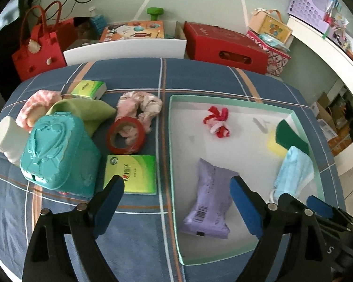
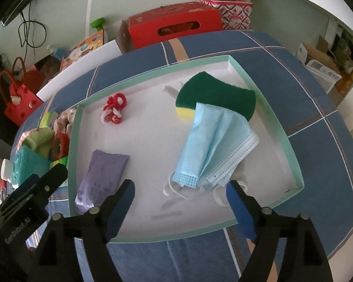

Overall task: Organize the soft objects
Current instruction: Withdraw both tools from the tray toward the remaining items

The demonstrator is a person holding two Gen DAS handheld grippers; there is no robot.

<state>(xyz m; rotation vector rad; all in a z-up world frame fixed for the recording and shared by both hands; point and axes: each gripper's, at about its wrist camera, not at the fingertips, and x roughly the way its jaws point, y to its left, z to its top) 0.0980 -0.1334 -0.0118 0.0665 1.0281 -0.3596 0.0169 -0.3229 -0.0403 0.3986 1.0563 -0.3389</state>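
A mint-rimmed white tray [image 1: 173, 155] [image 2: 271, 110] holds a purple packet [image 1: 207, 199] [image 2: 101, 176], a blue face mask [image 1: 294, 171] [image 2: 214, 145], a green and yellow sponge [image 1: 288, 138] [image 2: 216, 94] and a red and white knotted rope [image 1: 217, 122] [image 2: 113, 110]. My left gripper [image 1: 176, 185] hangs open above the tray's left rim, and the packet lies free beside its right finger. My right gripper [image 2: 180, 189] is open just above the mask's ear loops and holds nothing. The mask's top drapes over the sponge.
Left of the tray on the blue plaid cloth lie a green tissue pack [image 1: 131, 174], a red tape roll [image 1: 126, 136], a pink scrunchie [image 1: 141, 108], a green cloth [image 1: 87, 112], a teal box [image 1: 58, 152] and a white roll [image 1: 7, 136]. Red boxes [image 1: 226, 44] stand beyond the table.
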